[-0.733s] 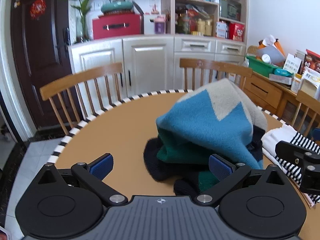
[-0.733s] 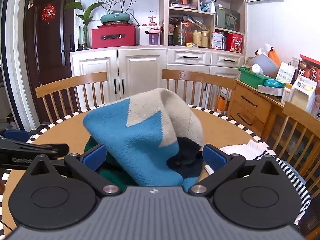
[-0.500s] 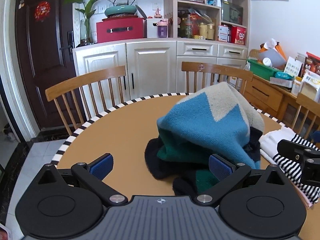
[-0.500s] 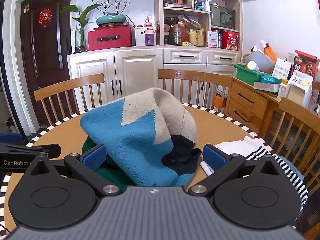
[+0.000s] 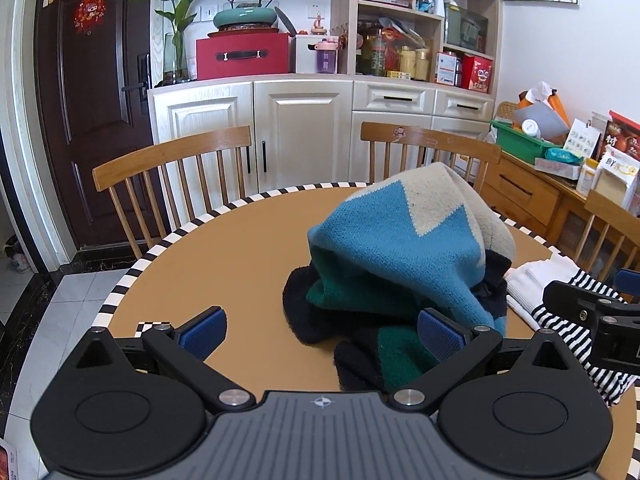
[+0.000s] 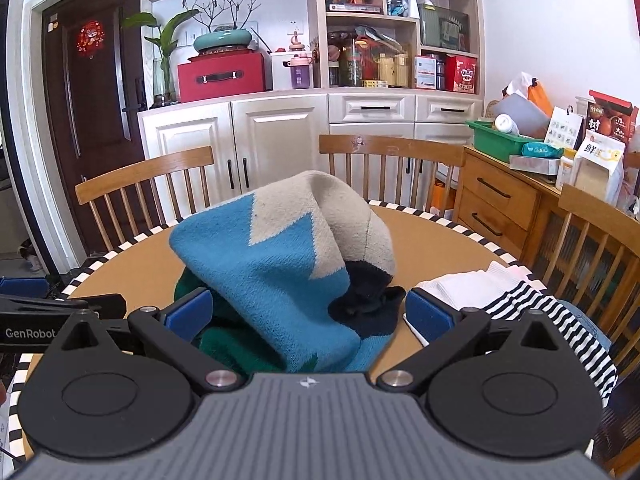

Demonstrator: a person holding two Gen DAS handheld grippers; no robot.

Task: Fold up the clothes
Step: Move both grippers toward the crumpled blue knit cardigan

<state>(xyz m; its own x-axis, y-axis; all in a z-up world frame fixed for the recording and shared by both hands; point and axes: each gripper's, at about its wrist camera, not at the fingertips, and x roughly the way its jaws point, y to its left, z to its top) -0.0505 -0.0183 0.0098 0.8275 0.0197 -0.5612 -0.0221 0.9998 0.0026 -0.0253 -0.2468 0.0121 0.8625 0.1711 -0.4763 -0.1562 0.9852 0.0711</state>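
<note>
I see a bunched knitted sweater point(image 5: 400, 248) heaped on the round table point(image 5: 224, 256), sitting centre-right in the left wrist view and in the middle of the right wrist view. It is blue with a cream zigzag on top, green and black lower down, and it stands up in a mound rather than lying flat.

My left gripper point(image 5: 322, 330) fills the bottom of its frame with its jaws spread wide. The left pad hangs over bare tabletop; the right pad overlaps the low black and green edge of the sweater in the picture, but I cannot tell if it touches. Nothing is pinched between them.

My right gripper point(image 6: 308, 314) is likewise spread wide at the bottom of its frame. The front slope of the sweater lies between its two blue pads, though neither pad presses on it.

At the right of both views I see a white cloth point(image 6: 464, 286) and a black-and-white striped garment point(image 6: 556, 328) lying flat on the table just beside the sweater. Wooden chairs point(image 5: 172, 176) stand beyond the far rim of the table, with white cabinets point(image 5: 260, 132) behind them in the upper half of the frame.
</note>
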